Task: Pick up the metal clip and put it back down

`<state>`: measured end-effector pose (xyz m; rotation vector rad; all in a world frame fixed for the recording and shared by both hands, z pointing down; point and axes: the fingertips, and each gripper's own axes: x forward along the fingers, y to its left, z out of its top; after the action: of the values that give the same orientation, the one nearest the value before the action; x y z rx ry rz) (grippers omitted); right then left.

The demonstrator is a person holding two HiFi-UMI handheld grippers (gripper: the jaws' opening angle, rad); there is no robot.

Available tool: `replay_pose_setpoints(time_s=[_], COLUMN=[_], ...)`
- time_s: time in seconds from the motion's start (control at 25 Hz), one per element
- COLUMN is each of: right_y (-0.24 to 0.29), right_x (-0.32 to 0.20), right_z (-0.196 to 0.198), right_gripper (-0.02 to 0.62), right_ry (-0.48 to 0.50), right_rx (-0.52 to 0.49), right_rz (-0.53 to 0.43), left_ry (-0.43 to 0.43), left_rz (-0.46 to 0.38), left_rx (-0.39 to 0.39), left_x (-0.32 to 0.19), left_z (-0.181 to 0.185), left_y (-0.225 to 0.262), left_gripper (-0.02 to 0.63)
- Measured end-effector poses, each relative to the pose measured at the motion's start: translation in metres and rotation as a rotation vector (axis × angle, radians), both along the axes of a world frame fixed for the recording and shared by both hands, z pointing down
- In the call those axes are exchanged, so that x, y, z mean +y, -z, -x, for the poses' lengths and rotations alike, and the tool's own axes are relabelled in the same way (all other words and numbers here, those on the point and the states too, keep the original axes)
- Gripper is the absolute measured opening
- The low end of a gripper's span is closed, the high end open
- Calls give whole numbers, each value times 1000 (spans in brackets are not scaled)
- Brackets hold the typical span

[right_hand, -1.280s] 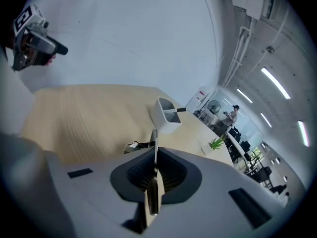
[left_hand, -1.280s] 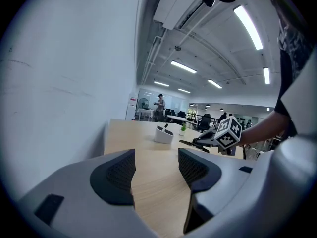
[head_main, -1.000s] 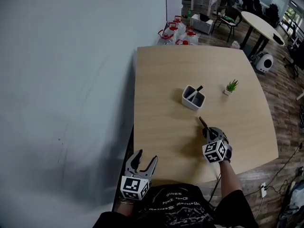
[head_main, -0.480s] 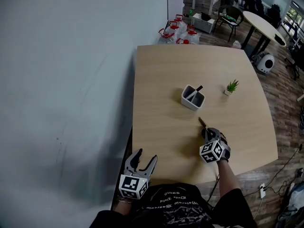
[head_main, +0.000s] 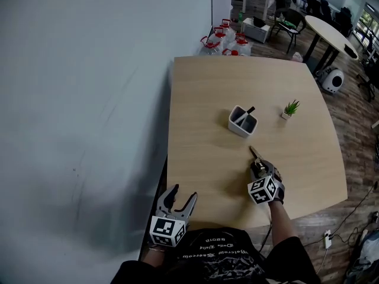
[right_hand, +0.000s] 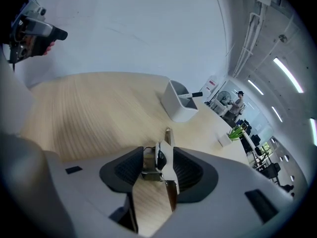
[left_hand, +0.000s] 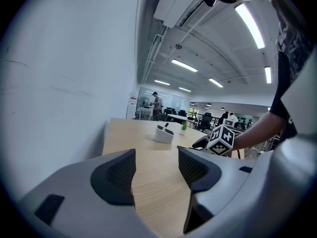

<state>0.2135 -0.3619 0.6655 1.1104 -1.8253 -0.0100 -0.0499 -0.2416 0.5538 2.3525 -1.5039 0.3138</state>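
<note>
The metal clip (right_hand: pixel 159 158) stands between the pads of my right gripper (right_hand: pixel 157 166), its silver tip pointing forward over the wooden table (head_main: pixel 201 99). The jaws are opening, with both pads still against the clip's sides. In the head view the right gripper (head_main: pixel 257 167) is at the table's near right, and the clip (head_main: pixel 254 154) pokes out ahead of it. My left gripper (head_main: pixel 183 194) hangs at the table's near left edge, open with nothing between its fingers; from its own view (left_hand: pixel 156 170) only bare tabletop shows in the gap.
A white pen holder (head_main: pixel 243 122) with a black pen stands mid-table, beyond the clip. A small potted plant (head_main: pixel 289 109) sits to its right. Water jugs (head_main: pixel 225 40) stand on the floor past the far edge. A grey wall runs along the left.
The right gripper has drifted slightly toward me with the clip still at its jaws. The left gripper has stayed where it was.
</note>
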Motion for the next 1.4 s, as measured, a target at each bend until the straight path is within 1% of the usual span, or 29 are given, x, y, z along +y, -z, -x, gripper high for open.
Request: replay_pose_setpoints(time_s=[0.12,0.16,0.28,0.56,0.68,0.8,0.92,1.0,1.08,1.2,1.4], right_y=[-1,0,11,59,88,114,127,127,124,120,122], right_x=[4,6,13,41,61,82,104,120,133,143,145], right_z=[5,7,15,40,48,58,68,73,78,84,86], right_gripper=[278,285,297,305,305,305,305,305,305,305,305], right_ry=[-15,-26,-51,-72,-86,-78,-84,-101,-100,-90,-95], right_rx=[-58,-84,-161,-351,-448,-517,-556,-576,-573,-564,-561], right_rz=[29,34,27,-59,-109,-162,-198,-197,-188,-175,-190], left_ry=[-4,-7,-13,-42,-81,-141,-188,-205,-218,-224,-225], left_rz=[-4,-7,-14,-25,-43,-72,-83,-82,-85,-93,-100], left_rx=[-4,-5,-5,5,12,-8,-24,-19,-16,-15,-9], left_x=[0,0,1,6,11,17,23,27,30,32,33], left_z=[-2,-3,-3,-8,-17,-28,-35,-39,-41,-40,-39], left_y=[0,1,3,5,12,20,19,17,16,15,15], left_gripper=[265,265,265,266,265,265,267,265,266,267,267])
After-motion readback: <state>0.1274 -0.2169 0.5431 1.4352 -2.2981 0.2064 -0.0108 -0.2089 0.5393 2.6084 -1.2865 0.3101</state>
